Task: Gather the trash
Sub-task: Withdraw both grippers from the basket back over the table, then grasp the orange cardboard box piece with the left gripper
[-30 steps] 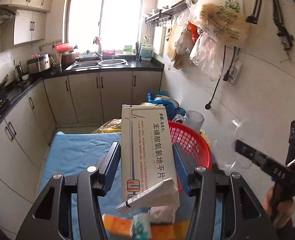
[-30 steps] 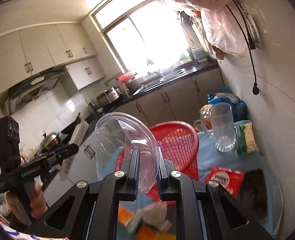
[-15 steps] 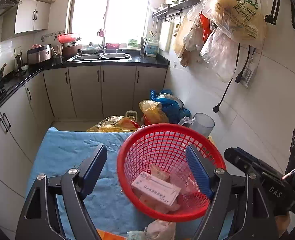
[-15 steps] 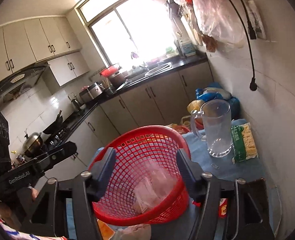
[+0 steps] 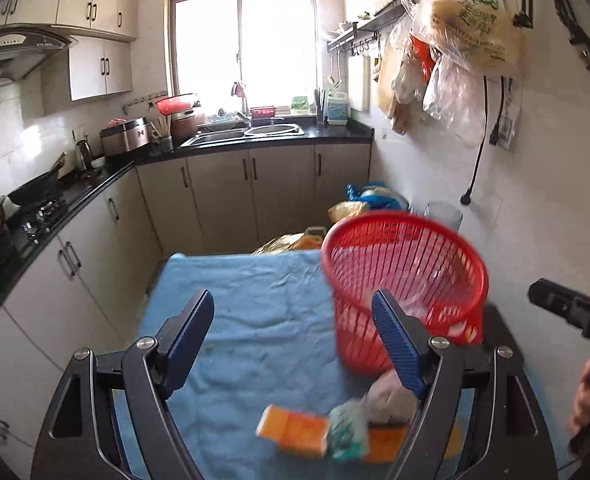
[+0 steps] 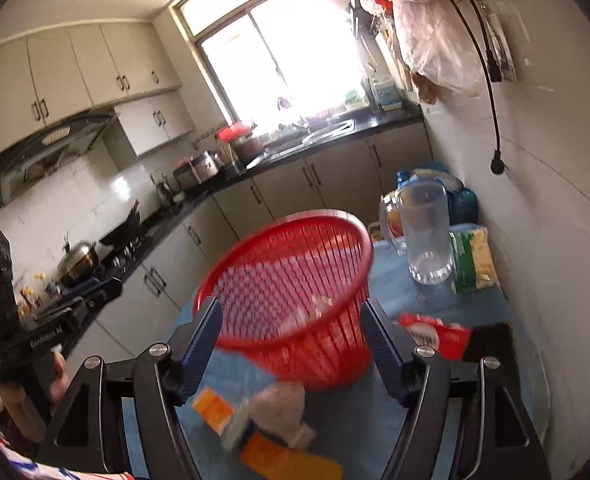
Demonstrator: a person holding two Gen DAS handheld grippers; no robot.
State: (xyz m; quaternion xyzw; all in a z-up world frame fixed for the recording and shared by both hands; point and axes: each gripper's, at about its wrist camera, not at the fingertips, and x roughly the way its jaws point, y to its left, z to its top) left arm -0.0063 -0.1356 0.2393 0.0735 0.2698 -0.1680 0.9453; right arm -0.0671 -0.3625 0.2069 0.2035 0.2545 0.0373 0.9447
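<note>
- Looking along the left gripper (image 5: 293,344), the left wrist view shows bare blue cloth (image 5: 247,292) between its blue pads; the jaws stand released and grasp nothing.
- Only this view shows the right gripper's body (image 5: 575,316) from outside, at the right edge, with part of the hand (image 5: 587,400) that holds it.
- The right wrist view shows the right gripper (image 6: 291,344) with jaws opening; the red basket (image 6: 295,288) sits in the gap between the pads, and neither pad presses on it.
- Only the right wrist view shows the clear jug (image 6: 423,232) in full, standing upright on the cloth behind the basket, and the green-and-yellow food packet (image 6: 475,260) just beside the jug, near the wall.
- Only this view shows the red packet (image 6: 435,334) lying on the cloth to the right of the basket, next to a dark surface.
- The same view shows the left gripper's body (image 6: 35,320) and its hand (image 6: 27,396) at the left edge.
- Trash remaining: an orange box (image 5: 295,432), a teal-and-white wrapper (image 5: 349,434) and a crumpled pale wad (image 5: 389,398) lie together on the cloth in front of the basket, touching one another. All three are blurred.
- The basket is round, red, open-mesh plastic and upright; pale items lie inside it, too blurred to identify.
</note>
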